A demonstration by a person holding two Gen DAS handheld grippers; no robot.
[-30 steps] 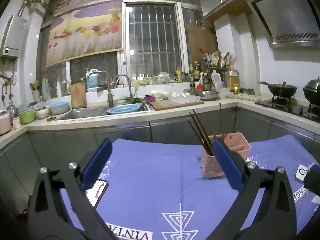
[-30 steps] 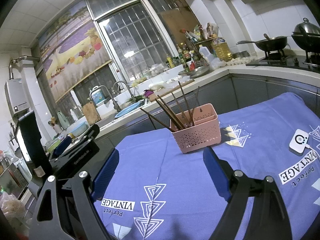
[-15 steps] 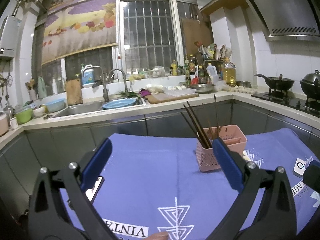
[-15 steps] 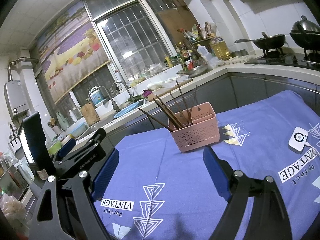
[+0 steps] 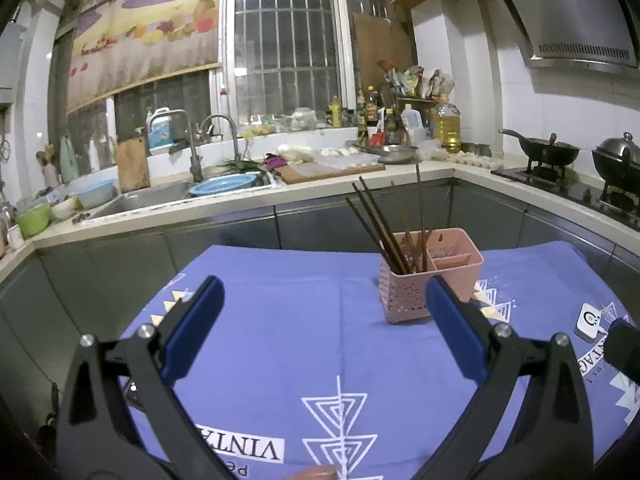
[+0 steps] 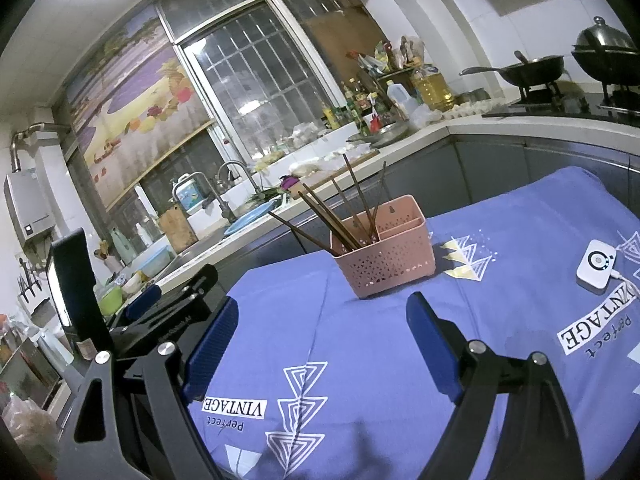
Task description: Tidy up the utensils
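A pink perforated utensil basket (image 5: 430, 276) stands on the blue patterned cloth (image 5: 304, 332). Several dark chopsticks (image 5: 380, 226) lean in its left compartment; the right compartment looks empty. The basket (image 6: 386, 252) and chopsticks (image 6: 328, 216) also show in the right wrist view. My left gripper (image 5: 322, 292) is open and empty, held above the cloth in front of the basket. My right gripper (image 6: 320, 314) is open and empty, also short of the basket. The left gripper's body (image 6: 168, 304) shows at the left of the right wrist view.
A small white device (image 6: 596, 266) with a cable lies on the cloth at the right. The kitchen counter (image 5: 360, 182) with a sink (image 5: 160, 196) runs behind the table. A stove with a wok (image 5: 548, 152) is at the right.
The left gripper has risen and tilted down slightly, so the basket sits more centred and its inside shows. The right gripper has barely moved. Both stay open.
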